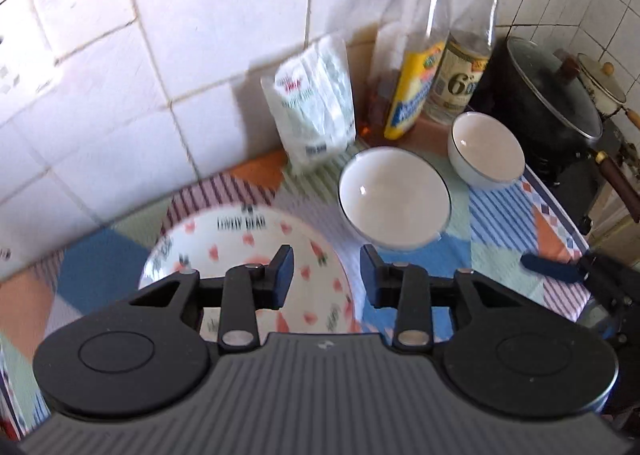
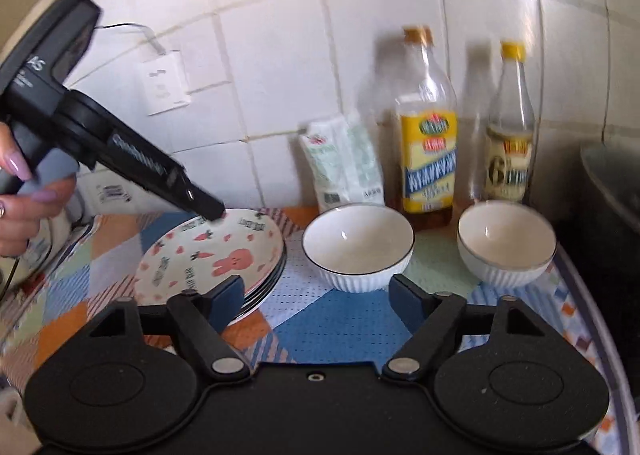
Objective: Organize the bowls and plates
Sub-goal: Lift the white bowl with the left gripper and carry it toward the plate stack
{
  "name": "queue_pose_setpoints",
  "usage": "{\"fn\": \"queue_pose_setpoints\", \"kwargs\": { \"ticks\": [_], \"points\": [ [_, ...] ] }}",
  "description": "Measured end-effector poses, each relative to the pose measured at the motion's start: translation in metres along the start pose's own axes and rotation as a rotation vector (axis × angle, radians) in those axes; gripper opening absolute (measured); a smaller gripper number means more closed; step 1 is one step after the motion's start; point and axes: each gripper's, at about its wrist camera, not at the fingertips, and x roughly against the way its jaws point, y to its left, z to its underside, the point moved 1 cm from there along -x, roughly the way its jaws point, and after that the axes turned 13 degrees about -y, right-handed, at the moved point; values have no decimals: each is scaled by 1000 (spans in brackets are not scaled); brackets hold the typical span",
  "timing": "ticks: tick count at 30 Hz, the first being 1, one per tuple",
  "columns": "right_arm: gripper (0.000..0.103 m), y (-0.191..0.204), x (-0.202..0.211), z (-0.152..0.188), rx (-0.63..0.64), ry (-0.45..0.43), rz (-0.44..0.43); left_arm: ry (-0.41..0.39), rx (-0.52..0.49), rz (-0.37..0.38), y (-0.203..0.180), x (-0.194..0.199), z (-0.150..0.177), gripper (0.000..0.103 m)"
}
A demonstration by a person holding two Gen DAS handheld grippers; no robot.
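A stack of plates (image 2: 224, 255) sits on the patchwork cloth, and the top plate (image 1: 240, 243) shows pink rabbit and carrot prints. My left gripper (image 1: 327, 275) hovers over the plate's right rim, open, with nothing between its fingers. In the right wrist view the left gripper (image 2: 212, 212), held by a hand (image 2: 28, 195), has its tip by the top plate's far rim. Right of the stack stand two white ribbed bowls: a near bowl (image 1: 394, 199) (image 2: 358, 245) and a far bowl (image 1: 486, 151) (image 2: 506, 241). My right gripper (image 2: 319, 295) is open just short of the near bowl and holds nothing.
Against the tiled wall stand a white bag (image 1: 316, 107) (image 2: 344, 163), a yellow-labelled bottle (image 1: 416, 55) (image 2: 428, 143) and a yellow-capped bottle (image 1: 464, 71) (image 2: 510, 135). A black lidded pot (image 1: 552, 95) and an enamel pot (image 1: 600, 83) sit to the right. A wall socket (image 2: 164, 85) is at the left.
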Motion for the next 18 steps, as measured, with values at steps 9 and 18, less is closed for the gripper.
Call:
{"fn": "queue_pose_setpoints", "kwargs": {
  "ticks": [9,18],
  "points": [
    [73,-38,-40,-3,-258,62,175,74,-68,83,2,-73,-22,39],
    [73,-71,-73,0,-484,112,333,157,-120,101,-6,-137,-18,36]
  ]
}}
